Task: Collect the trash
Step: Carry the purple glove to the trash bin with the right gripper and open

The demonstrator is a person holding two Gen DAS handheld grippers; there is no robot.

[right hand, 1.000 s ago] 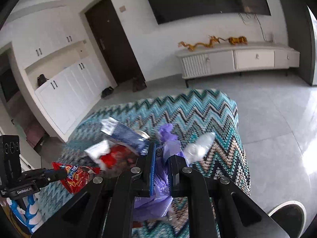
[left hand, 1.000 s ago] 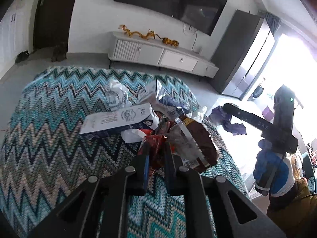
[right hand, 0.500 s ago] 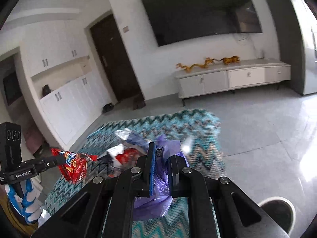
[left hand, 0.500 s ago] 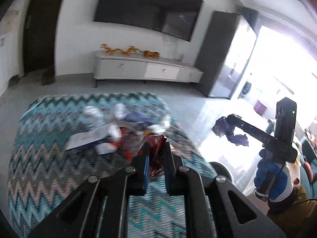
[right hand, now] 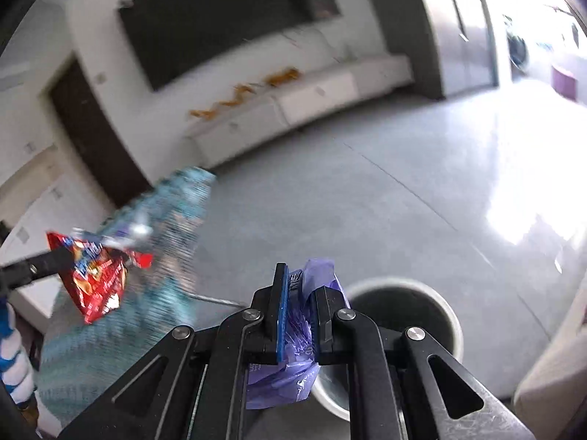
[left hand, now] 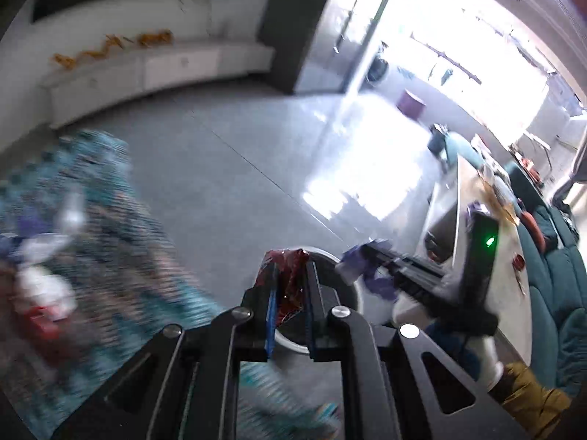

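My left gripper (left hand: 290, 267) is shut on a red snack wrapper (left hand: 288, 286), which also shows in the right wrist view (right hand: 97, 278). It hangs over the near rim of a white round trash bin (left hand: 330, 260). My right gripper (right hand: 299, 286) is shut on a purple plastic wrapper (right hand: 293, 352), held just left of the same bin (right hand: 451, 322) on the floor. The right gripper shows in the left wrist view (left hand: 367, 253) with the purple wrapper (left hand: 374, 278). More trash (left hand: 40, 293) lies blurred on the zigzag-patterned table (left hand: 110, 227).
Grey tiled floor (right hand: 367, 201) lies between the table and a white TV cabinet (right hand: 293, 106). A white counter (left hand: 462, 198) and teal sofa (left hand: 557, 293) stand at the right. Bright glare comes from the balcony doors.
Both grippers have swung right, away from the table and toward the trash bin, each still holding its wrapper. The bin has come into both views.
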